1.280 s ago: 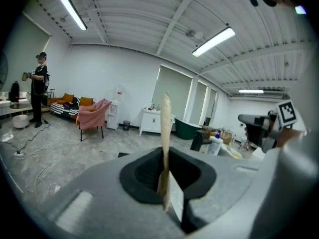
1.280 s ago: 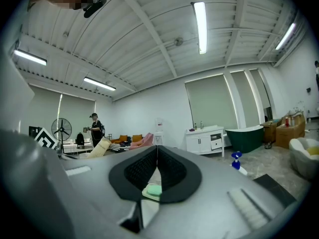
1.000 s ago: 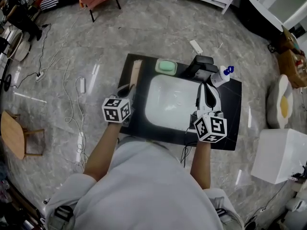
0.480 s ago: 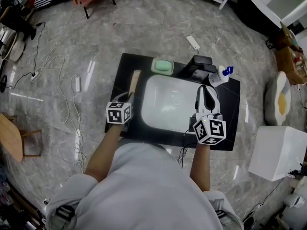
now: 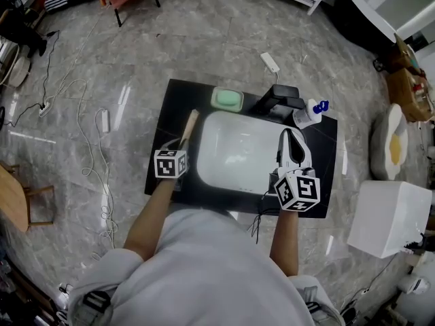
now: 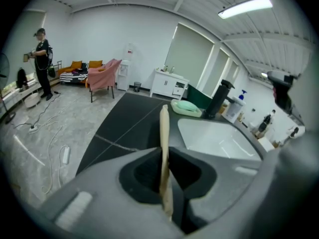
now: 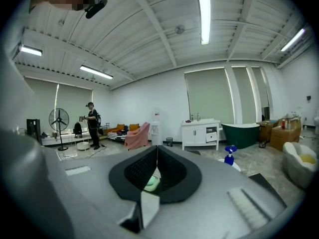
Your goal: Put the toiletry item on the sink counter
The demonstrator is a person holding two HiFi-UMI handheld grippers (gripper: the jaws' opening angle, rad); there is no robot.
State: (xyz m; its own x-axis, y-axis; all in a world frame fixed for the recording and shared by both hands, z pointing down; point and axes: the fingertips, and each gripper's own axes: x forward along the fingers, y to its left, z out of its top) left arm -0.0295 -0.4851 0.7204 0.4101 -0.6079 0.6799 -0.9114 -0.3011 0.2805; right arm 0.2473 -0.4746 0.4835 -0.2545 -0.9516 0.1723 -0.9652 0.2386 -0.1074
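A flat, pale wooden toiletry item (image 5: pixel 188 129) lies slanted along the left side of the black sink counter (image 5: pixel 325 175), beside the white basin (image 5: pixel 238 151). My left gripper (image 5: pixel 178 147) has the item's near end between its jaws. In the left gripper view the item (image 6: pixel 164 133) stands edgewise between the pads of that gripper (image 6: pixel 165 171), which are opening but still touch it. My right gripper (image 5: pixel 291 136) hovers at the basin's right edge. It is shut and holds nothing, as the right gripper view (image 7: pixel 157 163) shows.
A green soap dish (image 5: pixel 227 100), a black faucet (image 5: pixel 282 97) and a blue-capped pump bottle (image 5: pixel 310 111) stand along the counter's back edge. On the floor lie a power strip (image 5: pixel 270 62) and cables (image 5: pixel 102 182), and a white box (image 5: pixel 391 219) stands to the right. A person (image 6: pixel 42 59) stands far off.
My left gripper has drawn slightly back toward me with the wooden item, which now slants with its far end toward the basin. The right gripper has barely moved.
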